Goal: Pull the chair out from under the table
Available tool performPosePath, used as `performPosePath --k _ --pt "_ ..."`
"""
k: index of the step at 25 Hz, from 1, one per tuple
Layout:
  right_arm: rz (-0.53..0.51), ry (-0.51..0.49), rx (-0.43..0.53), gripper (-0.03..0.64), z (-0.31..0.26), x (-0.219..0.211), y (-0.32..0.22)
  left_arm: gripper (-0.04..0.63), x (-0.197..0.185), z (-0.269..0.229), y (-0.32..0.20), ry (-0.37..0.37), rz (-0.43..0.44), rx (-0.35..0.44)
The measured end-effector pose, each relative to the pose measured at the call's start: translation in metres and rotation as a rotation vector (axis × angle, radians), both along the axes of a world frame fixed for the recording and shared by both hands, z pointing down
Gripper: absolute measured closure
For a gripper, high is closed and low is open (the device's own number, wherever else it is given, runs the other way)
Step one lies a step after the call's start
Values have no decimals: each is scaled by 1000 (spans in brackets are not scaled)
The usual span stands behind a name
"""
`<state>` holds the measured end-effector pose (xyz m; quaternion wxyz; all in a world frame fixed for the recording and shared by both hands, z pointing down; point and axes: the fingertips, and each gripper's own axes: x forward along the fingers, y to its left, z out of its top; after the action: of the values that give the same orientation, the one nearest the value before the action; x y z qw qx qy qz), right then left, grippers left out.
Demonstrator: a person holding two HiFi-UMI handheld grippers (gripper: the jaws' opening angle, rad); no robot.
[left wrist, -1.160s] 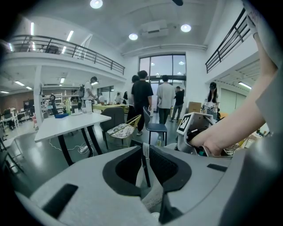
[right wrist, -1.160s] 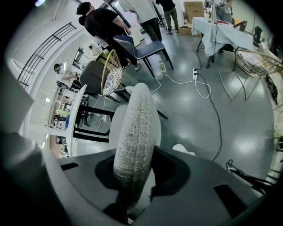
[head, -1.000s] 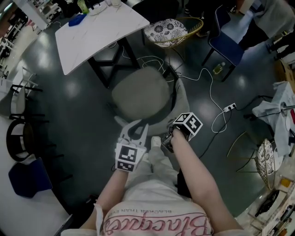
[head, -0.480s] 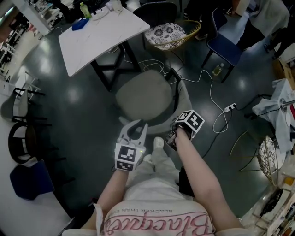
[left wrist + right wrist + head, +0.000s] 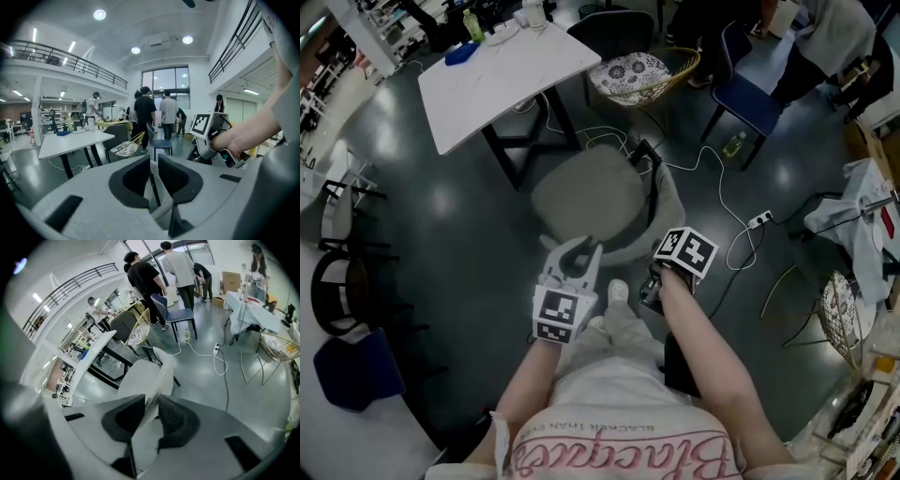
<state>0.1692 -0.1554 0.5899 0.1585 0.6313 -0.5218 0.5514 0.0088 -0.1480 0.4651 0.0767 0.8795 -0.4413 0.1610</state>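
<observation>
1. Here's the chair (image 5: 586, 192), round grey seat, standing on the dark floor (image 5: 469, 244). It is just off the near edge of the white table (image 5: 506, 70), with the seat out in the open rather than beneath the tabletop.
2. Its curved backrest (image 5: 667, 202) wraps the side nearest the person, who stands right behind it with both tools at that rim.
3. Left gripper (image 5: 153, 164): jaws pinched close, with the thin edge of the backrest caught between the dark pads.
4. Right gripper (image 5: 149, 401): tipped steeply down and its jaws are closing. The pale backrest edge runs up from between them and touches both pads.
5. A white cable (image 5: 727, 187) snakes over the floor right of the chair. A wicker chair (image 5: 642, 70) sits just beside the table's right corner.
</observation>
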Motion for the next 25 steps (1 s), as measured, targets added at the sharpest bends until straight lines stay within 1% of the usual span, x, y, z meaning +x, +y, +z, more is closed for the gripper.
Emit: performPosePath --k 2,4,5,7,9,10,11,13,17,21,25 --pt "-46 52 86 580 -23 0 2 549 1 -6 5 8 9 15" --pt "-95 94 190 580 -49 -4 3 549 1 -13 11 15 21 32" --pt "-117 100 250 582 -62 -9 4 549 1 -16 15 19 27 41" --pt "-172 64 406 597 -92 -25 7 549 1 -24 23 27 40 61" --pt "-257 -9 596 603 -125 -47 13 549 2 -33 33 36 58 82" --pt "-301 -28 679 606 -142 -58 18 549 2 -38 37 40 67 92" --pt "-343 -23 748 608 -156 -66 24 549 2 -42 42 45 77 101" --pt "-422 37 854 612 -179 -77 39 556 2 -50 52 54 93 122" --pt "-539 164 1020 612 -219 -94 64 589 1 -70 63 80 106 168" --pt "-602 271 1109 612 -252 -98 76 591 7 -95 66 121 122 219" --pt "-678 321 1202 612 -283 -104 83 591 12 -123 64 137 122 280"
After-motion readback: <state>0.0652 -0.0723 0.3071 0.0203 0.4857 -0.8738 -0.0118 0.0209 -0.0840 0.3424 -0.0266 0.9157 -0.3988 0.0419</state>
